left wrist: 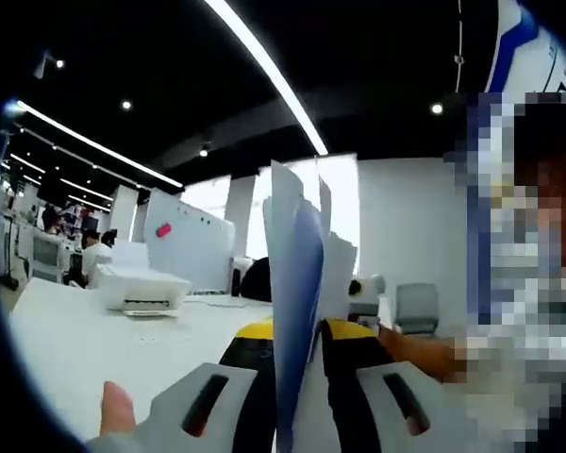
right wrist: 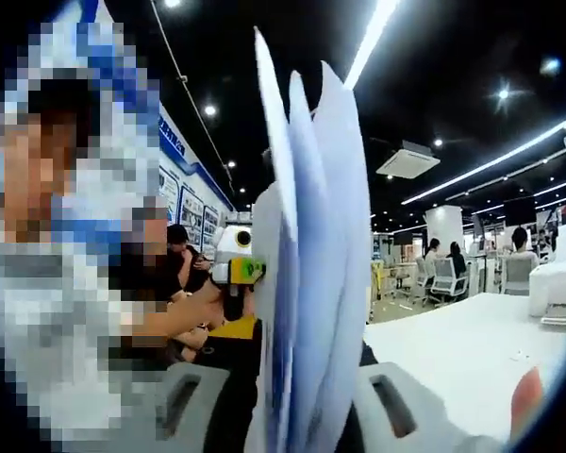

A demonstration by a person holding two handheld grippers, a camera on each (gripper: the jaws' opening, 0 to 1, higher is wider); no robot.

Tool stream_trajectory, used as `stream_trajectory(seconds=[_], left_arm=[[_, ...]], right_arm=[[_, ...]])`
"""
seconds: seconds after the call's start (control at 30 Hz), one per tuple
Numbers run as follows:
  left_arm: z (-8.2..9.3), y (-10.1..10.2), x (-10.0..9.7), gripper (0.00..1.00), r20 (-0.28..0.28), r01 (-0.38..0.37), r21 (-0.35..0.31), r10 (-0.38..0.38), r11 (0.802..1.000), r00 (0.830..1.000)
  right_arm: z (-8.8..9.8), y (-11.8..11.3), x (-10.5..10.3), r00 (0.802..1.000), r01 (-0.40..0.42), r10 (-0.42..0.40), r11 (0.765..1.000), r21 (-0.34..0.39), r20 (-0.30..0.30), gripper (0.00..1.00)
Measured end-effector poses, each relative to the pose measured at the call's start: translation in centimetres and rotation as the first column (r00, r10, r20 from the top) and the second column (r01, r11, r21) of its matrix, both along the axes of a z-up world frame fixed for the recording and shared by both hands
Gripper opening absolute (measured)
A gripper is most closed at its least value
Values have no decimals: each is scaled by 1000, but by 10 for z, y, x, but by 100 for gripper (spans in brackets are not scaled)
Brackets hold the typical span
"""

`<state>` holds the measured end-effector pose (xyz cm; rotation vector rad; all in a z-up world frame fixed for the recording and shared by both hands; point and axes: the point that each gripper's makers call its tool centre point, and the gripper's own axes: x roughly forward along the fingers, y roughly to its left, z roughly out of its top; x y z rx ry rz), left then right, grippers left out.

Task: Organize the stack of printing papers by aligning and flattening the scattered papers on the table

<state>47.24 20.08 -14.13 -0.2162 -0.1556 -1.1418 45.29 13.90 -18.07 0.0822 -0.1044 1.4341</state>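
A stack of white printing papers (left wrist: 294,264) stands edge-on and upright between the jaws of my left gripper (left wrist: 298,336), which is shut on its lower edge. The sheets fan apart slightly at the top. My right gripper (right wrist: 302,366) is shut on the same stack of papers (right wrist: 321,226), again seen edge-on, with the sheets splayed near the top. Part of the left gripper (right wrist: 236,274) shows past the sheets in the right gripper view. The white table (left wrist: 85,349) lies below and to the left of the stack.
A white printer (left wrist: 137,288) sits on the table at the back left, also at the right edge as printer (right wrist: 558,283). The person's thumb (left wrist: 116,408) and forearm (left wrist: 420,351) are close to the jaws. Office chairs and seated people are in the background.
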Motion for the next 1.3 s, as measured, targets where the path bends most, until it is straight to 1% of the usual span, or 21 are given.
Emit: stream_trajectory(seconds=[0.1,0.17,0.3,0.4,0.47,0.5,0.57,0.63,0.7,0.77,0.8,0.83,0.87,0.9,0.93,0.97,1.0,1.13,1.2,1.23,1.3], left_arm=[[-5,-9,1,23,-16,19,-12,-19,1000,1000],[-8,-12,-1,24,-9,18,5,-18,1000,1000],[-10,-6,-1,24,-10,-4,4,4,1000,1000],[-12,-8,-4,18,-6,5,13,-5,1000,1000],[-13,-9,-7,12,-5,18,13,-18,1000,1000],[-12,-9,-10,7,1,29,16,-29,999,1000],[-12,-9,-11,6,3,37,17,-37,999,999],[-11,-11,-14,6,14,50,20,-50,999,999],[-11,-13,-15,6,31,47,24,-48,999,998],[-10,-12,-14,6,19,47,16,-47,999,999],[-10,-13,-15,7,18,48,15,-48,999,999],[-11,-12,-13,7,4,43,9,-43,999,999],[-11,-12,-12,9,1,33,3,-33,999,999],[-11,-10,-11,13,-1,23,-5,-23,1000,1000],[-12,-9,-9,17,-14,16,-11,-16,1000,1000],[-12,-8,-10,19,-15,19,-13,-20,1000,1000],[-13,-8,-11,19,-17,28,-23,-28,999,999],[-15,-13,-11,19,-19,34,-37,-35,999,999],[-16,-18,-10,19,-21,46,-36,-47,998,999],[-16,-20,-11,20,-18,40,-37,-41,999,999],[-16,-23,-8,23,-6,22,-37,-23,999,1000]], right_arm=[[-6,9,-4,1000,-10,10,1000,-22,-12,21],[-10,8,-5,1000,-5,6,999,-54,19,25],[-11,-14,5,999,47,-47,999,-22,-16,24],[-25,-24,6,998,68,-68,996,-52,-7,24],[-28,-32,4,997,77,-78,995,-58,-5,23],[-28,-37,4,996,82,-83,995,-58,-11,22],[-29,-50,0,996,90,-90,994,-63,2,15],[-28,-58,-1,995,104,-103,993,-60,13,3],[-25,-65,-2,992,125,-125,992,-32,-9,2],[-23,-70,1,980,196,-195,981,-11,29,10],[-23,-70,2,977,210,-209,978,-12,40,17],[-26,-73,4,965,257,-255,966,-29,60,30],[-27,-76,7,956,292,-292,956,-34,14,36],[-27,-78,6,954,299,-299,954,-33,-14,38],[-26,-81,5,949,310,-311,950,-24,-43,38],[-25,-84,3,943,330,-330,944,-8,-48,38],[-24,-86,2,938,345,-345,938,9,-31,39],[-30,-86,2,917,397,-396,918,3,-45,42],[-31,-80,3,913,407,-407,913,1,-38,47],[-32,-80,10,887,459,-459,888,-3,-53,54],[-33,-66,10,889,456,-456,890,-6,-49,62]])
